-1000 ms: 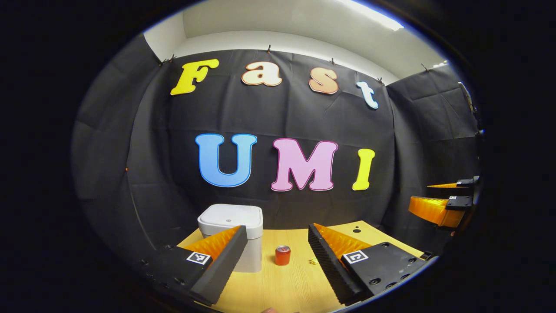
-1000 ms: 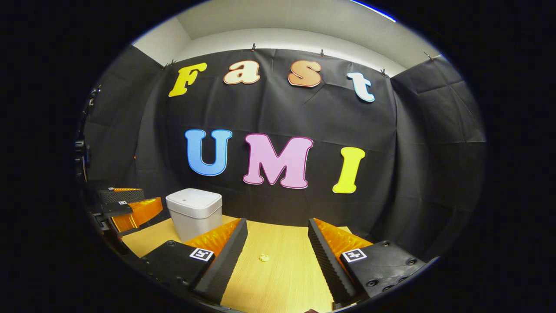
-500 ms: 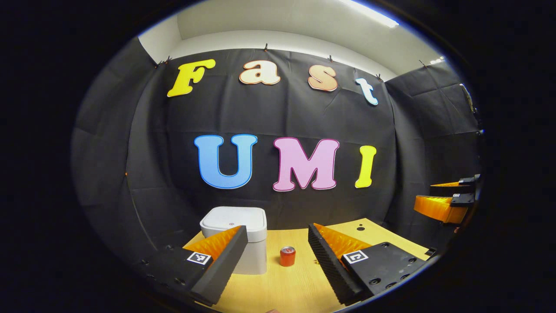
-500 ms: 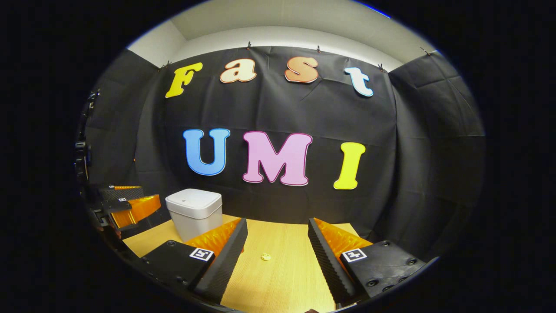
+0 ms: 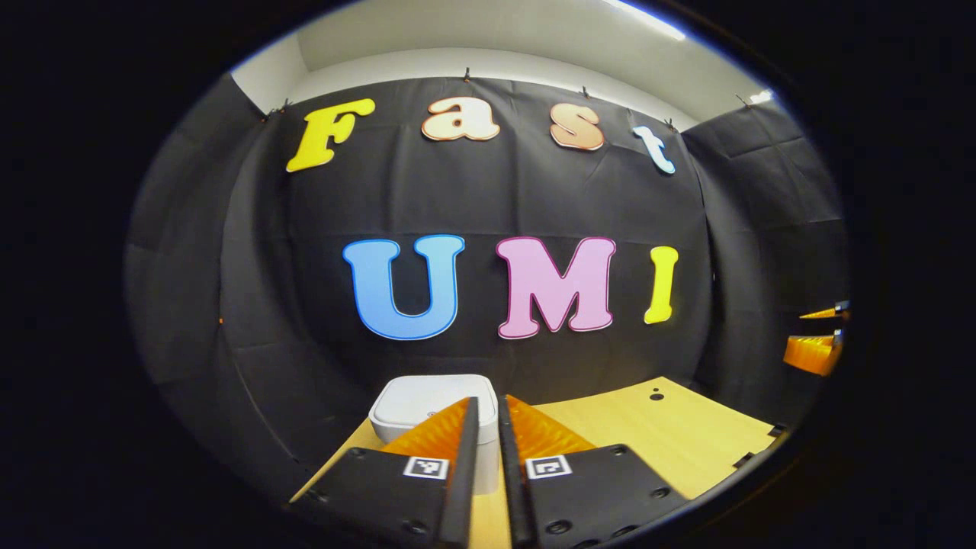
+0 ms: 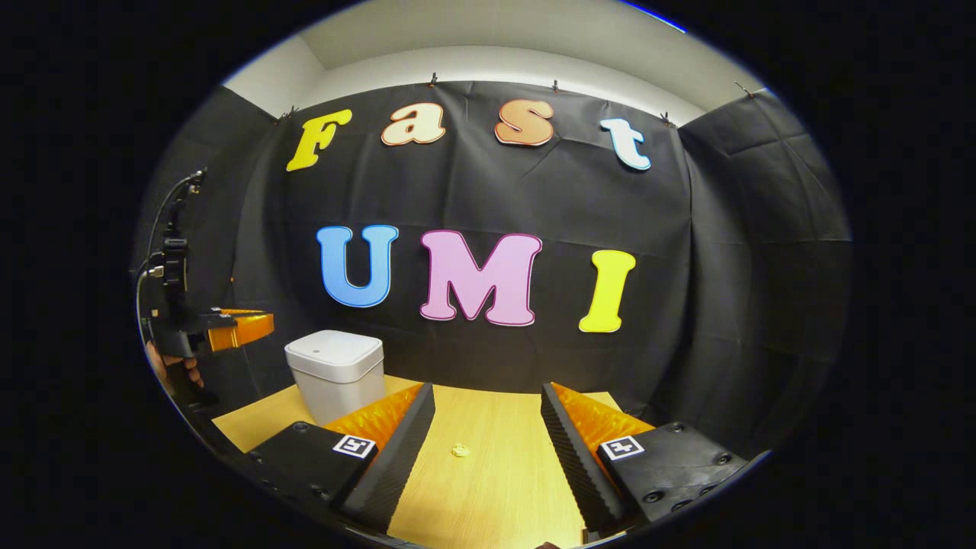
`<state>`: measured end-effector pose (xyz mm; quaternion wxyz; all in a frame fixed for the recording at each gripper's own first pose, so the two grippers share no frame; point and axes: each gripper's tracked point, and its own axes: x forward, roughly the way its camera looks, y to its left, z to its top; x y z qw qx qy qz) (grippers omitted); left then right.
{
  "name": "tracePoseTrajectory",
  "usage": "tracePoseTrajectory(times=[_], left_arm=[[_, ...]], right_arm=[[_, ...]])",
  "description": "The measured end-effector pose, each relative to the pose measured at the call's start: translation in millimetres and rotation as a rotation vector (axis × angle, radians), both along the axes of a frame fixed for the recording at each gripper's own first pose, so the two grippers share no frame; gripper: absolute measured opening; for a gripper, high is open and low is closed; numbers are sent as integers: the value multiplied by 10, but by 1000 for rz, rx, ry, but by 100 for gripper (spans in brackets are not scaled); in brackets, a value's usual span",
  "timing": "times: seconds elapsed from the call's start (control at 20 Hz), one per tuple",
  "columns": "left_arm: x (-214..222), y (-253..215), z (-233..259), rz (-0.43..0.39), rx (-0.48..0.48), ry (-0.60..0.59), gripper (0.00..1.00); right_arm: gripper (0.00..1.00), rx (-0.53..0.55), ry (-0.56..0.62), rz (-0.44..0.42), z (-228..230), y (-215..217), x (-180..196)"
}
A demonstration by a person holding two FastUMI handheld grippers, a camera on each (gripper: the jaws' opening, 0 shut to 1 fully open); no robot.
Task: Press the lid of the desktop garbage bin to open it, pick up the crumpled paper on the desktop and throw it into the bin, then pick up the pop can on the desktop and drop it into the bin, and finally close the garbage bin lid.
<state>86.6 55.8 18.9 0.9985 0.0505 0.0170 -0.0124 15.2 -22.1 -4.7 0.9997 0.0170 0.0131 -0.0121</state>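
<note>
The white desktop bin (image 5: 415, 400) stands with its lid down, just beyond my left gripper (image 5: 488, 401), which is shut with nothing between its fingers and hovers level with the lid. In the right gripper view the bin (image 6: 334, 370) is at the back left of the wooden table (image 6: 488, 488), and the left gripper (image 6: 244, 326) hangs above and left of it, held by a hand (image 6: 171, 367). A small crumpled paper (image 6: 460, 451) lies on the table ahead of my right gripper (image 6: 486, 390), which is open and empty.
The black cloth wall closes the table's back and both sides. In the left gripper view the right gripper (image 5: 808, 334) shows far right, past the table's edge (image 5: 762, 446). Bare wood stretches right of the bin.
My left gripper has shut its fingers, risen and swung in front of the bin; the red can seen earlier is now hidden behind them. The right gripper has barely moved.
</note>
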Motion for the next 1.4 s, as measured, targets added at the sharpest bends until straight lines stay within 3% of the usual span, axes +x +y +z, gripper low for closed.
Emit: tracePoseTrajectory(times=[0.05,0.15,0.3,0.45,0.7,1.05,1.25,1.4], left_arm=[[90,59,-2,-5,-9,21,13],[337,196,-45,-14,-20,62,6],[730,439,-67,-11,-19,108,6],[1082,604,-161,-18,48,148,6],[1440,690,-886,-36,38,424,6],[1786,875,-1219,-11,63,518,6],[1824,899,-1280,26,51,497,7],[1807,905,-1260,38,107,461,7]], right_arm=[[91,0,-1,-2,8,-6,4],[91,1,0,-8,21,-26,23],[91,-6,-1,-11,66,-37,9],[91,-32,-5,-30,62,-114,-4],[91,-23,41,-27,-35,-121,-27],[91,-30,86,-46,-139,-208,-26],[91,-8,97,-44,-173,-176,36],[91,-6,103,-44,-199,-142,64]])
